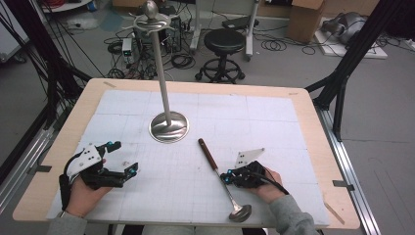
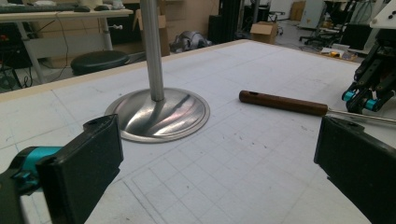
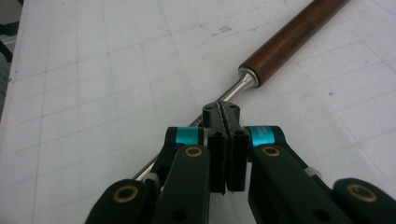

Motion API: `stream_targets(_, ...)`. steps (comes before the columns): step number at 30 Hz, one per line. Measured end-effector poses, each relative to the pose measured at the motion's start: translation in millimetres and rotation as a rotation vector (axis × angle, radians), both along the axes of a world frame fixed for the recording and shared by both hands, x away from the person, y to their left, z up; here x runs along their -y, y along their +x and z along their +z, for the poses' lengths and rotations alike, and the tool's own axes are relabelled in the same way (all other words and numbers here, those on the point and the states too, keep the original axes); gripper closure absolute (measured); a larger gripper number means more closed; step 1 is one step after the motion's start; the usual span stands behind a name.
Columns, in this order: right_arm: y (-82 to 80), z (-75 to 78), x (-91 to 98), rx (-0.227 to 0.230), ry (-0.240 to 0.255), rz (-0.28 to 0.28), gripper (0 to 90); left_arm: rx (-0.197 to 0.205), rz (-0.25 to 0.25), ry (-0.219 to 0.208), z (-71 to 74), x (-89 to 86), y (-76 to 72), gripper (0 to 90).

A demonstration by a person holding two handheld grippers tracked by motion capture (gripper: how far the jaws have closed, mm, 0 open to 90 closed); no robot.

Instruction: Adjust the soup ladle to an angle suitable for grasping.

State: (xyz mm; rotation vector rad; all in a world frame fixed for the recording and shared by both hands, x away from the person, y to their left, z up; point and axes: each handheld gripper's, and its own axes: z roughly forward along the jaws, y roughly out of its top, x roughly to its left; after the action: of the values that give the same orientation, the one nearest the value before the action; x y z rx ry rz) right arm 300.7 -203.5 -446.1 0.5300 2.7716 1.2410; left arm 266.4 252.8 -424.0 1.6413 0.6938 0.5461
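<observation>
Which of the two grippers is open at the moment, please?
The left gripper is open, its jaws spread wide over bare mat. The right gripper has its jaws pressed together, right beside the ladle shaft.

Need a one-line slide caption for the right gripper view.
Right gripper, jaws shut, poised just above the ladle where its steel shaft meets the wooden handle, on the gridded mat.
</observation>
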Motion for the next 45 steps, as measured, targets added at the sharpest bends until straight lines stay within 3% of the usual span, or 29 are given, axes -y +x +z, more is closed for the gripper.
stream_targets(27, -1.0, 1.7, -32.1, -0.010, -0.014, 0.155, 90.0, 0.006, 0.013, -0.003, -0.5, -4.4, -3.6, 1.7)
stream_targets(45, -0.8, 6.4, -58.2, -0.010, -0.067, 0.220, 90.0, 0.007, 0.019, -0.006, -0.5, -5.7, -4.9, 1.7)
